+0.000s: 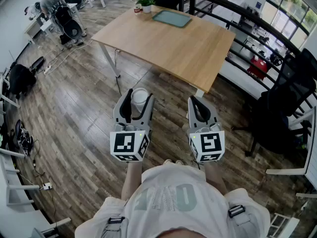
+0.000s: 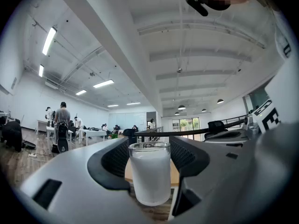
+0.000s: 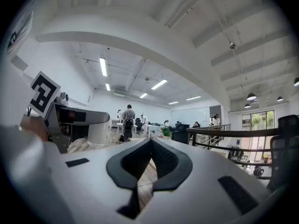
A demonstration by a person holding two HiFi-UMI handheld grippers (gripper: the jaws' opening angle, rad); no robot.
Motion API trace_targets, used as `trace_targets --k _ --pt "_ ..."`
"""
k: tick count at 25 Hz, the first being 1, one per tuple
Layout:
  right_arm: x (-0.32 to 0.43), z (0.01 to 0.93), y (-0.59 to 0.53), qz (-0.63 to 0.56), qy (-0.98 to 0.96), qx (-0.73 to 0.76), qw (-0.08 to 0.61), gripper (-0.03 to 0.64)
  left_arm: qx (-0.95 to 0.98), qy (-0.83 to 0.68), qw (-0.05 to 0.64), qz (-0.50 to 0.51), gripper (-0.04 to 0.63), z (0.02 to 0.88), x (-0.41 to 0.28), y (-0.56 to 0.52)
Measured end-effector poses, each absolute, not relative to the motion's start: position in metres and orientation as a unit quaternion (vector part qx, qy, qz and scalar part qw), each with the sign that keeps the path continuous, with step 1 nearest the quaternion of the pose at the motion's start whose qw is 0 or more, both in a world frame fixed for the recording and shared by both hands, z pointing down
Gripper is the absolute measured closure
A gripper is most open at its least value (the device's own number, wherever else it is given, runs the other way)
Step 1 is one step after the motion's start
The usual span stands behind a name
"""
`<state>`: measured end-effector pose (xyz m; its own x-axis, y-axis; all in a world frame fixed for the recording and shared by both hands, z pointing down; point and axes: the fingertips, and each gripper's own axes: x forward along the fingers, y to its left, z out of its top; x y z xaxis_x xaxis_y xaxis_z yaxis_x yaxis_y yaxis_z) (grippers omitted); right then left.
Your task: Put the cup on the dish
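A frosted white cup (image 1: pixel 140 96) stands upright between the jaws of my left gripper (image 1: pixel 139 94), which is shut on it and carries it above the wooden floor. In the left gripper view the cup (image 2: pixel 150 174) fills the gap between the dark pads (image 2: pixel 114 158) of the left gripper (image 2: pixel 150 146). My right gripper (image 1: pixel 196 102) hovers beside it, shut with nothing in it; the right gripper view shows the tips of the right gripper (image 3: pixel 150 143) touching. The grey-green rectangular dish (image 1: pixel 171 18) lies at the far end of the wooden table (image 1: pixel 168 46), well ahead of both grippers.
A potted plant (image 1: pixel 145 1) and a small red can (image 1: pixel 137 9) stand left of the dish. A black railing (image 1: pixel 233 21) runs behind the table, and a black office chair (image 1: pixel 282 108) is at the right. A person (image 1: pixel 52 1) stands at desks far left. Bags (image 1: pixel 20 78) lie by the left wall.
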<state>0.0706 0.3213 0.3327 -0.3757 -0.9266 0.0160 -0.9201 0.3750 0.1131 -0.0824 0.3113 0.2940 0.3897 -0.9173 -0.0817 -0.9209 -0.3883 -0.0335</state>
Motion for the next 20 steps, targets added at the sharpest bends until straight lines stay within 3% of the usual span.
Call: trace_targets --k 20 --pt "0.039 0.335 0.312 -0.065 -0.843 0.532 0.046 0.595 -0.82 0.57 0.041 0.041 0.324 0.292 -0.116 0.309"
